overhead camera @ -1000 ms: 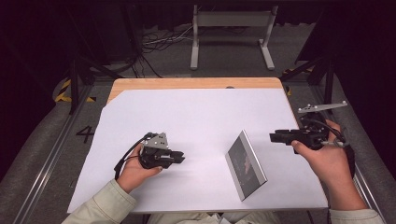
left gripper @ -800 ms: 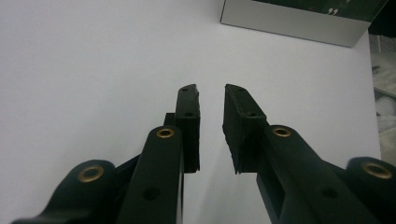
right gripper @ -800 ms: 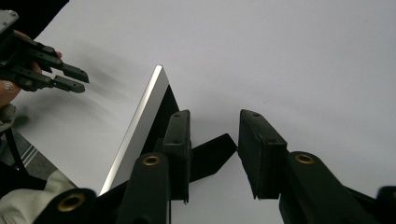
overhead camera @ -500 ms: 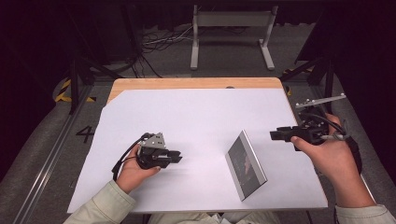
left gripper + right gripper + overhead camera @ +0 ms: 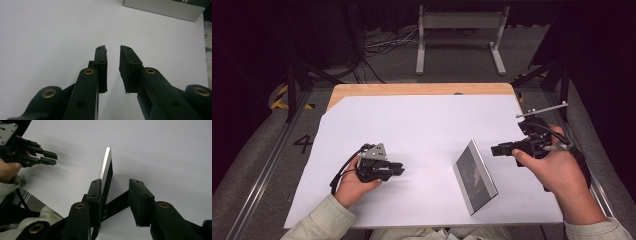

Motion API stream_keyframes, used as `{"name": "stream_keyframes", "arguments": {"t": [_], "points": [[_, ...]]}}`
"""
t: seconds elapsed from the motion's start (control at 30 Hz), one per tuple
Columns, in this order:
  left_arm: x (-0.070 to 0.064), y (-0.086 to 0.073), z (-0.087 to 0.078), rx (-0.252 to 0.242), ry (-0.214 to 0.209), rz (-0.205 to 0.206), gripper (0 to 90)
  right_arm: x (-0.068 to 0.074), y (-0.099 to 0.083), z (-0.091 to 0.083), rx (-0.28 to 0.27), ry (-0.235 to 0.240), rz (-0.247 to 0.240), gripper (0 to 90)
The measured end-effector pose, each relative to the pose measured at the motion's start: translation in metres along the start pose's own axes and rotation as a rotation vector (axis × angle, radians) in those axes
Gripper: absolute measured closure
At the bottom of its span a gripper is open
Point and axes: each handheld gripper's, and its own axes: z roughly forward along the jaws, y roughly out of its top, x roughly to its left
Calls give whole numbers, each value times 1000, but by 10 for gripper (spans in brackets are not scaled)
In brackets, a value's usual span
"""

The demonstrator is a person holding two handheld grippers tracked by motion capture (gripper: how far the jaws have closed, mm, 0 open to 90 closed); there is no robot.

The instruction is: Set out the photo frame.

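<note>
On the white table cover (image 5: 422,125), right of centre, a flat box with silver edge and dark face (image 5: 474,176) lies untouched, between the two grippers. The right gripper (image 5: 496,149) hovers just beside it, jaws parted, empty. The left gripper (image 5: 399,169) rests well apart, jaws slightly parted, empty. Judged stage: approach. Next move calls for closing in on the box's edge. Box print unreadable; floor marking "4" (image 5: 304,144) legible.

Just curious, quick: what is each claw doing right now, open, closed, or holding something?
Left claw: open a little, holding nothing.
Right claw: open, holding nothing, near the flat box.
</note>
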Motion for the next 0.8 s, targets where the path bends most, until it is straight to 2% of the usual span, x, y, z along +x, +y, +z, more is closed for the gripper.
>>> {"name": "stream_keyframes", "arguments": {"t": [0.23, 0.47, 0.67, 0.8], "points": [[0, 0, 1, 2, 3, 8, 767, 7, -3, 6, 31, -2, 2, 638], [1, 0, 3, 5, -2, -1, 765, 11, -9, 12, 25, 10, -5, 602], [1, 0, 3, 6, -1, 5, 763, 11, -14, 18, 28, 23, 10, 595], [2, -1, 4, 11, 18, 5, 755, 13, -16, 22, 36, 18, 14, 586]]}}
